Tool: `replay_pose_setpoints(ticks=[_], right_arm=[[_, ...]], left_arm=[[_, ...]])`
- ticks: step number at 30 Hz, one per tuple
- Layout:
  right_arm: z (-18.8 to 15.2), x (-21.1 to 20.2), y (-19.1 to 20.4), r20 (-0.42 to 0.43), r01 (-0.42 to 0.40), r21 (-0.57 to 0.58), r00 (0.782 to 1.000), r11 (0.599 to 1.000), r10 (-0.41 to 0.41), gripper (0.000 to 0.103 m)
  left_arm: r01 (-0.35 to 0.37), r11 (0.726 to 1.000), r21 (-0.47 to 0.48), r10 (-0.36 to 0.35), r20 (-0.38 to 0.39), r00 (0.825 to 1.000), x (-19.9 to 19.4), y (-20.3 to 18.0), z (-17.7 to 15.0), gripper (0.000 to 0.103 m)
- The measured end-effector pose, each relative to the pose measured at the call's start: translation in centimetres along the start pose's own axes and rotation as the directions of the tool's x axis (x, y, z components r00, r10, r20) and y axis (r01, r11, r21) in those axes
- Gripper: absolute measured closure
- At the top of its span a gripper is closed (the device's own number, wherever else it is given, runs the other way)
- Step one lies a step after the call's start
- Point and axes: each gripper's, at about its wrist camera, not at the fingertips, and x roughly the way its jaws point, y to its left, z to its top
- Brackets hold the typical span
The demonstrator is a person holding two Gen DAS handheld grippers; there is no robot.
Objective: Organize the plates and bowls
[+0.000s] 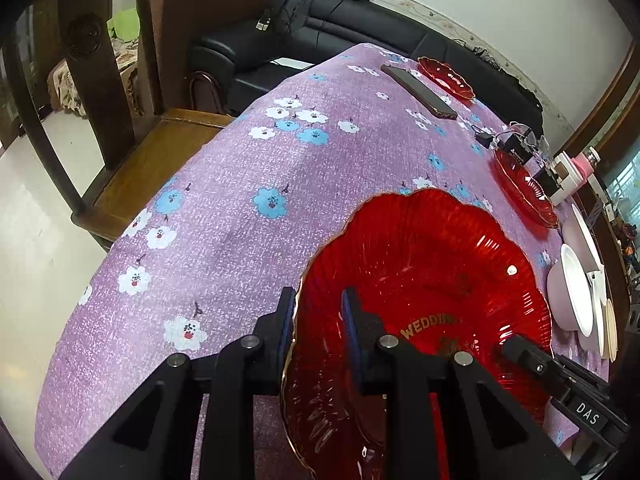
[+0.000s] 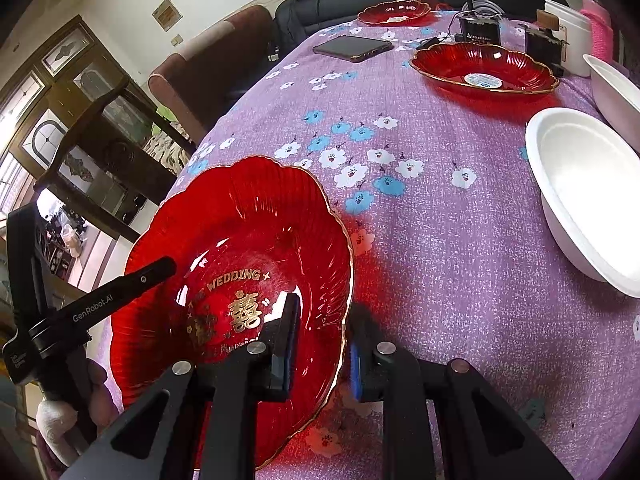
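The left tongs [image 1: 318, 314] straddle the gold-trimmed rim of the red wedding plate [image 1: 432, 264], one blue-padded finger outside the edge and one inside over the ribbed wall; the jaws are narrow, though whether the pads actually press the glass is unclear. The right tongs [image 2: 326, 340] stand the same way on the plate's [image 2: 240, 240] opposite rim, jaws narrow around the edge, grip likewise uncertain. The plate sits at the near part of the counter [image 2: 420, 240] under a purple floral cloth. Farther back lie a second red plate [image 2: 484, 68], a third red plate [image 2: 394, 12] and a phone [image 2: 352, 48]. A white bowl [image 2: 588, 192] rests to the right, well apart from the tongs.
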Motion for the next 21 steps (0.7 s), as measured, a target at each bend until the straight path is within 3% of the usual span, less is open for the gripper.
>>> replay_pose_setpoints(ticks=[3, 5, 7, 9, 17, 21], right_arm=[[-0.1, 0.0, 0.2, -0.004, -0.007, -0.011, 1.000, 1.000, 0.007, 0.080], [-0.1, 0.1, 0.3, -0.009, -0.021, -0.015, 1.000, 1.000, 0.021, 0.079], [-0.2, 0.1, 0.1, -0.005, -0.028, 0.003, 1.000, 1.000, 0.028, 0.079], [-0.2, 0.1, -0.2, 0.001, -0.045, 0.023, 0.999, 0.999, 0.045, 0.075], [-1.0, -3.6, -1.4, 0.113, -0.011, -0.016, 0.994, 1.000, 0.013, 0.061], [-1.5, -6.9, -3.0, 0.171, 0.041, -0.059, 0.985, 0.997, -0.031, 0.055]], left_arm=[[-0.009, 1.000, -0.007, 0.009, 0.005, 1.000, -0.1, 0.2, -0.1, 0.080], [-0.019, 1.000, -0.023, 0.020, 0.011, 1.000, -0.3, 0.4, -0.2, 0.073], [-0.008, 0.999, -0.046, 0.009, 0.009, 1.000, -0.5, 0.6, -0.4, 0.051], [-0.007, 0.998, -0.059, 0.008, 0.023, 1.000, -1.2, 0.7, -0.6, 0.042], [-0.034, 0.999, -0.014, 0.036, 0.143, 0.989, -6.8, -0.6, -2.3, 0.041], [-0.032, 0.998, 0.060, 0.017, 0.231, 0.973, -10.9, -2.7, -2.9, 0.031]])
